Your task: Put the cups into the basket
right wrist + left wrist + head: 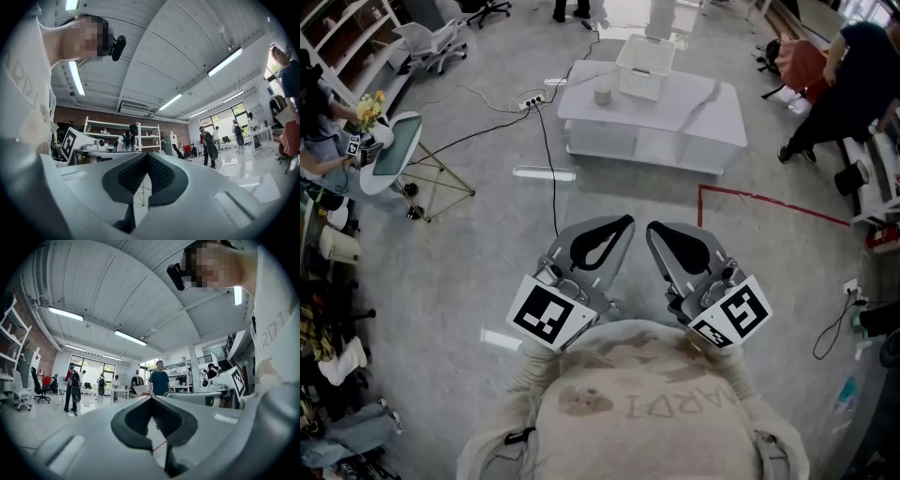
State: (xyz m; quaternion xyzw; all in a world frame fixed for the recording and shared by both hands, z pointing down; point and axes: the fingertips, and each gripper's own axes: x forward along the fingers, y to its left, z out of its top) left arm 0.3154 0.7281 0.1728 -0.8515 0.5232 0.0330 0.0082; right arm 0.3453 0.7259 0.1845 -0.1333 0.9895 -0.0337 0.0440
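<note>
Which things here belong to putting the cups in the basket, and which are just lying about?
For the job: cup, basket, white table under them, left gripper and right gripper, both shut and empty.
Lying about: power strip, round side table, yellow flowers, red floor tape, office chair.

Floor (469,234): grey polished concrete. Ahead of the fingers (598,242) stands a low white bench (712,112). A red line (769,204) marks the floor to the right, between the fingers and the bench. Left of the fingers are a round side table (394,150) on gold legs, a white office chair (431,42) and white shelving (342,37). Ceiling (108,291): white and ribbed, fitted with strip lights (70,313). Tall windows (91,365) fill one far wall. Another is a brick wall (93,117).
</note>
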